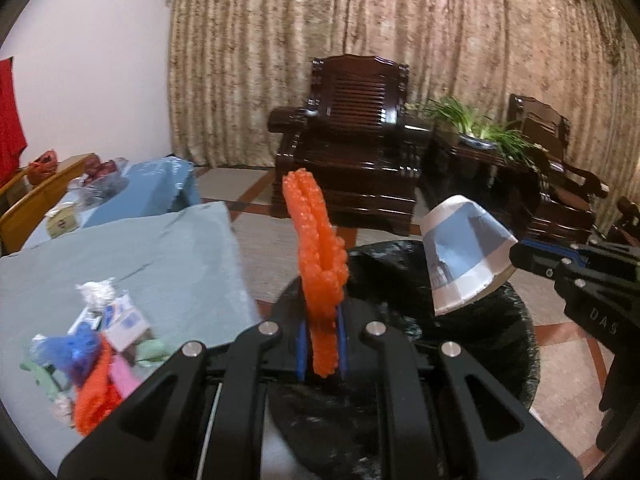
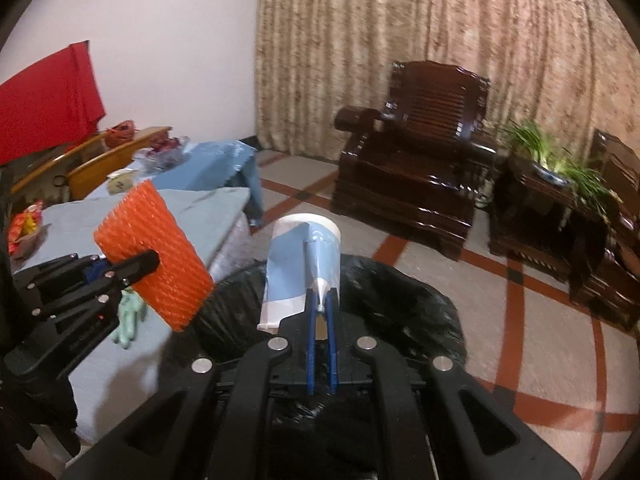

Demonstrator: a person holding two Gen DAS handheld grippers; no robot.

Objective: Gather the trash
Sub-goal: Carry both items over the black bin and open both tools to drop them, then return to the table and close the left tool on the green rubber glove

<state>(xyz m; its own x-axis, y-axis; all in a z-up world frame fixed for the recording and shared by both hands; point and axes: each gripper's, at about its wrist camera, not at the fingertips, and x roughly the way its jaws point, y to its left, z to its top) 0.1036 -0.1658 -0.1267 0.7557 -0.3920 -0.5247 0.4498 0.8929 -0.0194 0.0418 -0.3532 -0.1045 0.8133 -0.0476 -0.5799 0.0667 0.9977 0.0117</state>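
L gripper (image 1: 322,344): jaws pinched tight on orange foam net sleeve (image 1: 318,256), held by its near end, rest standing up above the bin (image 1: 516,344). R gripper (image 2: 321,320): jaws closed on wall of crushed paper cup (image 2: 302,268), cup mouth pointing far, also over the black-bagged bin.

Handling, est.: net sleeve v. light, soft, springy; squashes flat in grip, may cling to blue pads on release. Cup light, thin wall, already creased; rim edge is the stiffest place to pinch. Neither fragile or slippery.

More trash pile (image 1: 92,344) left on grey-cloth table (image 1: 160,248), near edge: foil ball, wrappers, second orange net. Take soft bits by bunching mid-body.
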